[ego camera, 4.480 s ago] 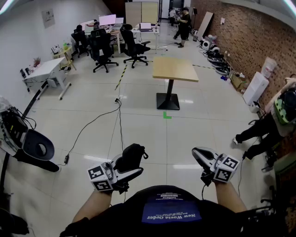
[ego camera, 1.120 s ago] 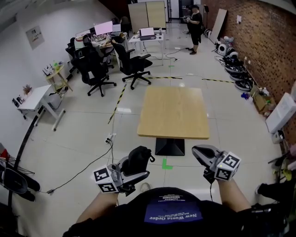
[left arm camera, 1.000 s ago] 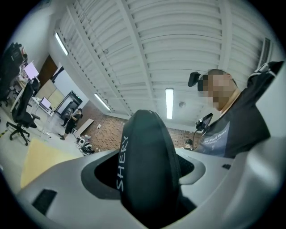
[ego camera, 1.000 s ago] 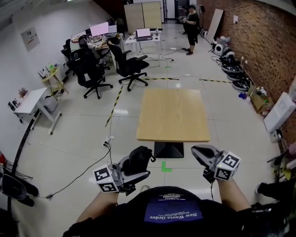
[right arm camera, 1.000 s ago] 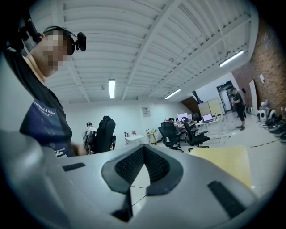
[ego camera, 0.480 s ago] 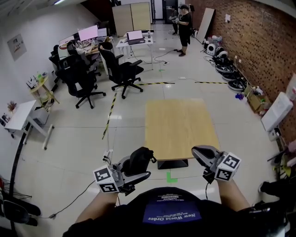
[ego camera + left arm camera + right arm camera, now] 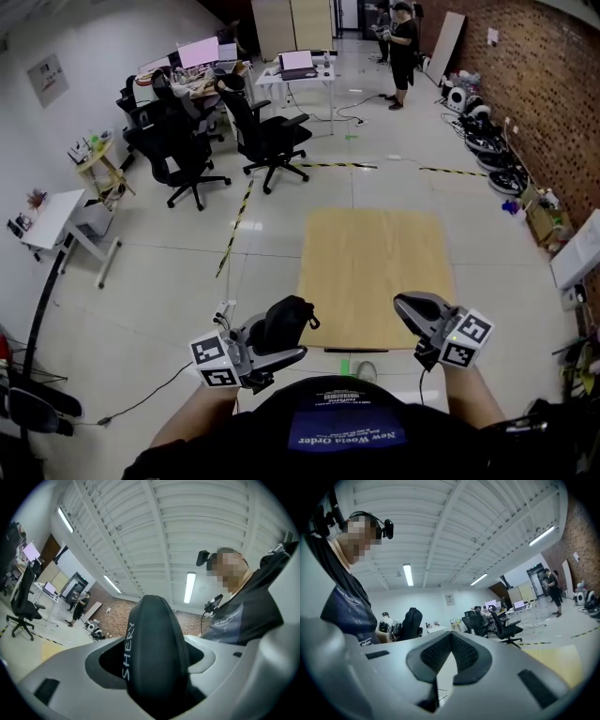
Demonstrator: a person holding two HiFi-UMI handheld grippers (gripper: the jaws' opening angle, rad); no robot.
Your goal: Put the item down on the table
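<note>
A black zipped case [image 7: 284,321] with white lettering stands upright between the jaws of my left gripper [image 7: 274,343], which is shut on it. In the left gripper view the black case [image 7: 154,658] fills the gap between the jaws and points up towards the ceiling. My right gripper [image 7: 418,315] is held at the same height on the right, shut with nothing in it; its ribbed pads [image 7: 436,653] meet in the right gripper view. A light wooden square table [image 7: 377,272] on a black pedestal stands just ahead of both grippers, its top bare.
Black office chairs [image 7: 267,136] and desks with monitors [image 7: 199,52] stand beyond the table to the left. A person [image 7: 405,37] stands at the far end. Yellow-black tape [image 7: 239,211] and a cable [image 7: 225,309] lie on the floor. Gear lines the brick wall [image 7: 553,84].
The table has come closer and lower in the head view; its near edge now lies just in front of the grippers. Both grippers keep the same pose and hold.
</note>
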